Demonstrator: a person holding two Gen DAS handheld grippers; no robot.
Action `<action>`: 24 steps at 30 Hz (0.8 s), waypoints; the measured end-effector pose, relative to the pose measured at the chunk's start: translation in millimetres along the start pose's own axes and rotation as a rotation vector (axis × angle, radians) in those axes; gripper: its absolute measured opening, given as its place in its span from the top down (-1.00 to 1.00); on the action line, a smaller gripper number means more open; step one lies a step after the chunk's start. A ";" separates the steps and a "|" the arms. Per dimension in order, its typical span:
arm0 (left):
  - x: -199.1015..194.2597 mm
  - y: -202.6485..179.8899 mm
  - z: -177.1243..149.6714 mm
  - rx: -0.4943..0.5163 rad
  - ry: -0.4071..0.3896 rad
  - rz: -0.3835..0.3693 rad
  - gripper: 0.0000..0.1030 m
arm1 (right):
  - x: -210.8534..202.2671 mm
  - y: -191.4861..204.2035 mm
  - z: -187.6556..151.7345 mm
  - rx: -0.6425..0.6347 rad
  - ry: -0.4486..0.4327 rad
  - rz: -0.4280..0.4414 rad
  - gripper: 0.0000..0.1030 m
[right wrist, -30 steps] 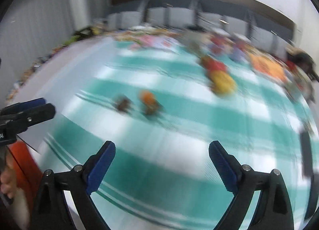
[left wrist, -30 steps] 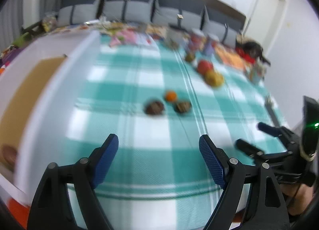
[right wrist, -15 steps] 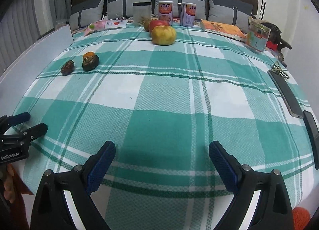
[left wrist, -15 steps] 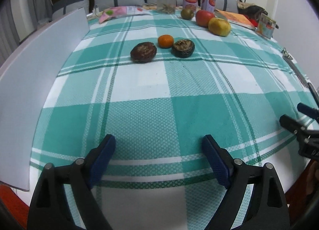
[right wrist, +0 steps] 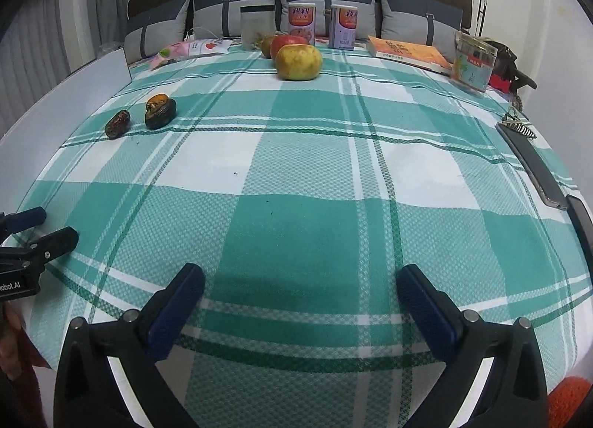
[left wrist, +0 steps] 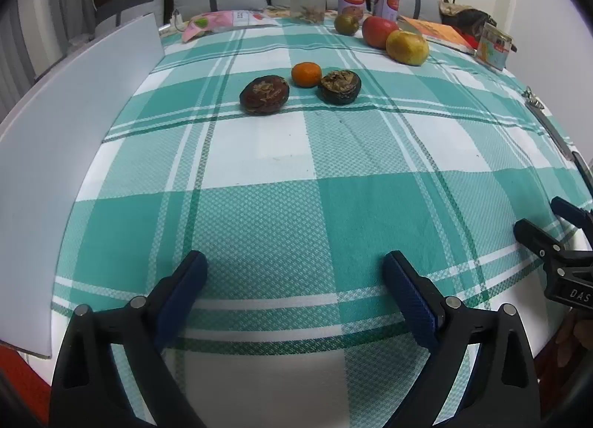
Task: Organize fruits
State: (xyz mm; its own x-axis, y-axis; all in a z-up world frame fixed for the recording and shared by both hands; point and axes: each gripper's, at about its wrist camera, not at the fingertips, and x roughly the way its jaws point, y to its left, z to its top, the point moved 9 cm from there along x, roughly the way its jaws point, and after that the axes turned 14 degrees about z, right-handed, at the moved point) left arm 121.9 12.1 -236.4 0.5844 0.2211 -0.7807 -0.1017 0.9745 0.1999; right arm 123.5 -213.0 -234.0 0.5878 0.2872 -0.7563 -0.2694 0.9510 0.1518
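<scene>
Currently hovering at near edge of checked cloth (left wrist: 296,153), fruit far off; left hand-held gripper (left wrist: 292,279) and right hand-held gripper (right wrist: 300,291) both spread wide, empty.

Both views were sharp and evenly lit by soft indoor light from above; the checked tablecloth (left wrist: 333,176) bulged under strong fisheye bending, with black corners; faint shadows sat under the fruit and a dim patch lay on the cloth ahead of each gripper; no glare showed.

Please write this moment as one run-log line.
left gripper: open, empty | right gripper: open, empty | small orange, two dark fruits: untouched on tablecloth
</scene>
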 end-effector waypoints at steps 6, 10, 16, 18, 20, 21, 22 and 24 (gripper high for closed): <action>-0.2 0.1 -0.5 0.009 -0.006 0.001 -0.89 | -0.1 -0.5 0.5 -0.002 -0.007 -0.003 -1.00; 0.2 0.1 -0.3 0.012 0.002 0.002 -0.89 | 0.1 -0.5 0.4 -0.002 -0.007 -0.004 -1.00; 0.2 0.2 -0.8 0.015 0.008 0.004 -0.90 | 0.1 -0.6 0.3 -0.002 -0.006 -0.004 -1.00; 0.1 0.1 -0.9 0.017 0.008 0.003 -0.90 | 0.2 -0.7 0.5 -0.003 -0.006 -0.004 -1.00; -0.2 0.1 -1.1 0.018 0.006 0.002 -0.90 | 0.2 -0.7 -0.1 -0.003 -0.006 -0.004 -1.00; -0.4 0.1 -1.3 0.019 0.003 0.002 -0.90 | 0.2 -0.8 0.5 -0.003 -0.007 -0.004 -1.00; -0.4 0.1 -1.2 0.018 0.003 0.002 -0.90 | 0.2 -0.8 0.5 -0.003 -0.006 -0.004 -1.00; -0.3 0.0 -1.1 0.019 0.002 0.002 -0.91 | 0.3 -0.9 0.6 -0.002 -0.005 -0.004 -1.00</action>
State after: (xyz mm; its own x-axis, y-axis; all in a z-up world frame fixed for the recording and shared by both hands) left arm 120.8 12.1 -236.8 0.5824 0.2233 -0.7816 -0.0872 0.9731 0.2130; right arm 124.3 -213.7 -234.0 0.5929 0.2841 -0.7535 -0.2690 0.9518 0.1472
